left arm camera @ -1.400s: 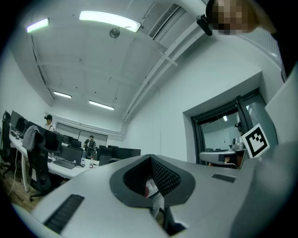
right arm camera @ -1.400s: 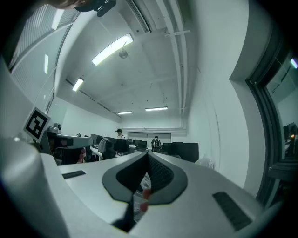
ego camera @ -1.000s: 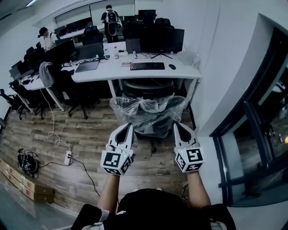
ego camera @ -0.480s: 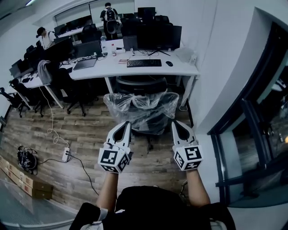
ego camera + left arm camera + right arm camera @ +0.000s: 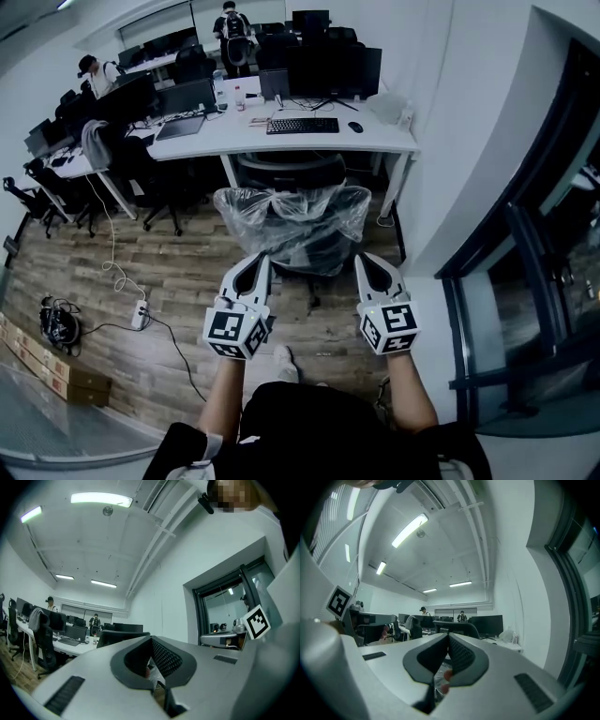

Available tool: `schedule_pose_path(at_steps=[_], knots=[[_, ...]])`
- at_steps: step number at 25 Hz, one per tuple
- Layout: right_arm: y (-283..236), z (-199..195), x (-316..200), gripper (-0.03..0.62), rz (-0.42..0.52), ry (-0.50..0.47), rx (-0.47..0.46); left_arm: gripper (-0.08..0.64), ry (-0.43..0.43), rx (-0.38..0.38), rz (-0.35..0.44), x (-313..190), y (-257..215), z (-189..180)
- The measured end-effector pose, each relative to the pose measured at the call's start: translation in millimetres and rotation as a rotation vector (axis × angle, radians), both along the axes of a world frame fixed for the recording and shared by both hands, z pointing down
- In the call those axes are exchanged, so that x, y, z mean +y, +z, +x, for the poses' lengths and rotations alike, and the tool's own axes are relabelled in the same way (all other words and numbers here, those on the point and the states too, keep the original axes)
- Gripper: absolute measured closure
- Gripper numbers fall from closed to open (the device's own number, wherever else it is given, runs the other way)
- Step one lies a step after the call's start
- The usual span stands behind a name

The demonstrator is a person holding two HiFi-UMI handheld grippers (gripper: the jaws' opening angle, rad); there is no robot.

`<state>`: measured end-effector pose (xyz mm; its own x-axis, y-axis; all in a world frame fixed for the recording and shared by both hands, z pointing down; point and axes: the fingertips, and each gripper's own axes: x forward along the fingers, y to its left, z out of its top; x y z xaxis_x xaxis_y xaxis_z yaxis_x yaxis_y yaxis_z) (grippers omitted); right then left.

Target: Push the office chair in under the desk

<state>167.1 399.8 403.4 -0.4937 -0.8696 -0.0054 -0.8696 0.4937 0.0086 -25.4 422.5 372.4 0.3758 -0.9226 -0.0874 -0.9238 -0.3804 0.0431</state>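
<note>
- The office chair (image 5: 291, 230) stands on the wooden floor (image 5: 187, 281) with its back towards the person. The back is wrapped in clear plastic, and the front part reaches in under the edge of the white tabletop (image 5: 380, 142).
- The left claw (image 5: 263, 263) points at the left side of the office chair's wrapped back. Its jaws are pressed together with nothing between them. Whether the tip touches the plastic cannot be told.
- The right claw (image 5: 363, 262) points at the right side of the office chair's back — likewise pressed together and empty.
- In the left gripper view the left claw (image 5: 152, 670) shows its dark pads meeting. In the right gripper view the right claw (image 5: 444, 660) shows the same.
- Just beyond the office chair, on the tabletop, lie a black keyboard (image 5: 302, 125) and a mouse (image 5: 355, 127), with dark monitors (image 5: 323, 70) behind them.
- To the right of the office chair, on the tabletop's far corner, sits a pale plastic bag (image 5: 386, 108); its contents cannot be made out.
- Well to the left of the office chair lie a power strip (image 5: 141, 322) and a tangle of cables (image 5: 58, 328) on the floor.
- Further left still are cardboard boxes (image 5: 56, 375) — closed, so what they hold is not visible.
</note>
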Motion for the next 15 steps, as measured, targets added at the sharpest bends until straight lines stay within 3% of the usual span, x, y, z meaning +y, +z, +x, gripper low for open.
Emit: schedule_pose_path(at_steps=[15], knots=[[16.7,-24.4,-53.6,0.569,-0.008,-0.009,0.038,0.548,-0.022,0.000,-0.026,-52.7,19.9,-21.8]])
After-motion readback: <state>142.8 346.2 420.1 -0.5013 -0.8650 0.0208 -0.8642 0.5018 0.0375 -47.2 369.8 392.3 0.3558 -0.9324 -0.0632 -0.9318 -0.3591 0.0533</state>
